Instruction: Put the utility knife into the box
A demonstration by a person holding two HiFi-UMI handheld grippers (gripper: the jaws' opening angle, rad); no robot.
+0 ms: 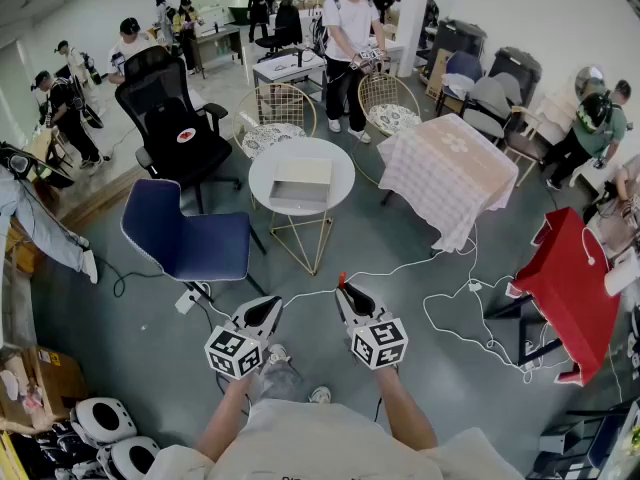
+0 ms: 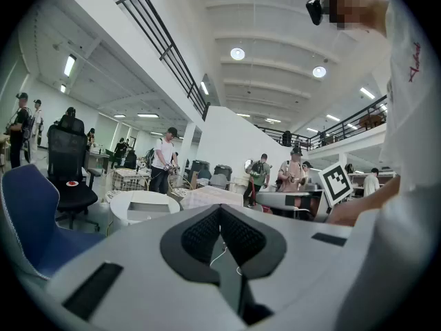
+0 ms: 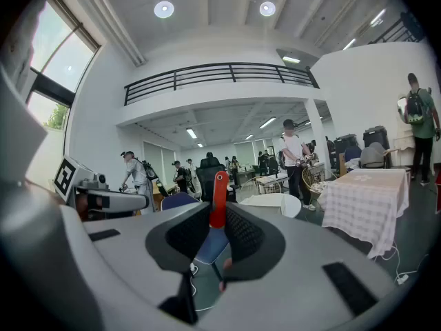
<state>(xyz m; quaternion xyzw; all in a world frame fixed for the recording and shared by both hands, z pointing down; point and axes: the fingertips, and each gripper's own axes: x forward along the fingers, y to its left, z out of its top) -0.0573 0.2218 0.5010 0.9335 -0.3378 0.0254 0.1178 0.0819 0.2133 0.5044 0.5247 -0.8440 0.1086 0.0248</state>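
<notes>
A red utility knife (image 3: 218,197) stands upright between the jaws of my right gripper (image 3: 218,216), which is shut on it. In the head view only the knife's red tip (image 1: 341,279) shows above that gripper (image 1: 346,292). My left gripper (image 1: 266,313) is held beside it, its jaws shut with nothing between them (image 2: 220,211). The box (image 1: 300,184), open and pale, lies on a round white table (image 1: 336,162) a few steps ahead of both grippers. That table (image 2: 131,200) and the box (image 2: 150,214) also show low in the left gripper view.
A blue chair (image 1: 189,240) stands left of the round table, a black office chair (image 1: 172,120) behind it. A checked-cloth table (image 1: 449,173) and a red table (image 1: 574,279) are to the right. White cables (image 1: 448,309) trail over the floor. Several people stand farther back.
</notes>
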